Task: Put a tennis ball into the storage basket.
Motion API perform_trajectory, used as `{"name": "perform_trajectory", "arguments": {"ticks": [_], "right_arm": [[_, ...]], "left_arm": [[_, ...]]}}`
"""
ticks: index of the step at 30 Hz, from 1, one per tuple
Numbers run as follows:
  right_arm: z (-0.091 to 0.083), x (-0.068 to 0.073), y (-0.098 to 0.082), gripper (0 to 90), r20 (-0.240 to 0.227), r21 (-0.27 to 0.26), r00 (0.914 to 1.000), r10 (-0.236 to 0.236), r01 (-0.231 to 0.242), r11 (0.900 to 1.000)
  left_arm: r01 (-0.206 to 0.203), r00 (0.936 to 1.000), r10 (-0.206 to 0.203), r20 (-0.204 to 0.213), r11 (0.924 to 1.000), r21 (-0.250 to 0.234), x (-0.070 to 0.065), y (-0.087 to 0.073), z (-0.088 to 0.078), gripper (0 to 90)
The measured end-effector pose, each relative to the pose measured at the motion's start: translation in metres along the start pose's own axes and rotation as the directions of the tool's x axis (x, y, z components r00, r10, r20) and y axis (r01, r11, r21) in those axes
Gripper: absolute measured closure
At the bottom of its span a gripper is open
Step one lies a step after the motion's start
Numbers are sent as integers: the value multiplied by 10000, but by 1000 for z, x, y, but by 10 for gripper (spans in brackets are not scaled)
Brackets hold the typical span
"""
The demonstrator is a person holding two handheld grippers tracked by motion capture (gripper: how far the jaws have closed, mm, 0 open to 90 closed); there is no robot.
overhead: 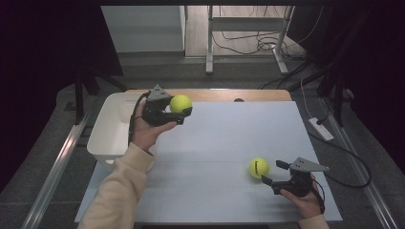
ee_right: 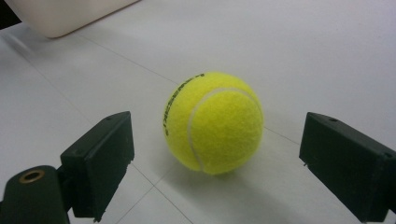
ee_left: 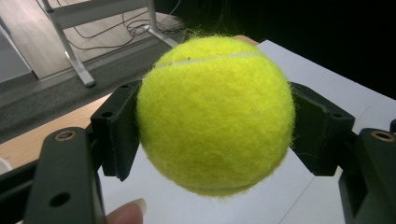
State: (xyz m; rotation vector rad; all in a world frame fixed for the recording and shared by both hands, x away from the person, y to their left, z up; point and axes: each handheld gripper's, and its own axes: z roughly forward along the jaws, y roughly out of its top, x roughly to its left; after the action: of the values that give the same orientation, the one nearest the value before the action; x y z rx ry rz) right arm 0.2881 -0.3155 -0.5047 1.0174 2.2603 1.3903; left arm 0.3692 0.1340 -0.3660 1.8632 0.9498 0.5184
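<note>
On the tabletop (overhead: 224,138) you have two balls: your left claw (overhead: 187,112) grips one ball (overhead: 180,103); the other ball (overhead: 259,167) sits at 10 o'clock of your released right claw (overhead: 272,172).

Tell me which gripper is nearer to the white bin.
Left. The left gripper, shut on a tennis ball, is up beside the white bin. The right gripper sits open far across the table at the other tennis ball.

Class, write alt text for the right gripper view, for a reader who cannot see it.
A yellow tennis ball rests on the white table, just ahead of the right gripper, whose two black jaws stand wide open either side of it without touching. A corner of a white bin sits at top left.
</note>
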Motion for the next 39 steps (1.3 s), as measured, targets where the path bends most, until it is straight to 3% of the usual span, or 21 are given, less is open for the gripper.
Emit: {"name": "perform_trajectory", "arguments": {"ticks": [25,39], "right_arm": [[0,1,0,99,-9,-15,10000,1,-1,10000],[-1,0,0,99,-12,-39,10000,22,-22,10000]], "left_arm": [[269,9963,-267,-823,9996,13,26,1,-24,270],[652,9866,-602,-1516,9975,288,52,-6,-34,270]]}}
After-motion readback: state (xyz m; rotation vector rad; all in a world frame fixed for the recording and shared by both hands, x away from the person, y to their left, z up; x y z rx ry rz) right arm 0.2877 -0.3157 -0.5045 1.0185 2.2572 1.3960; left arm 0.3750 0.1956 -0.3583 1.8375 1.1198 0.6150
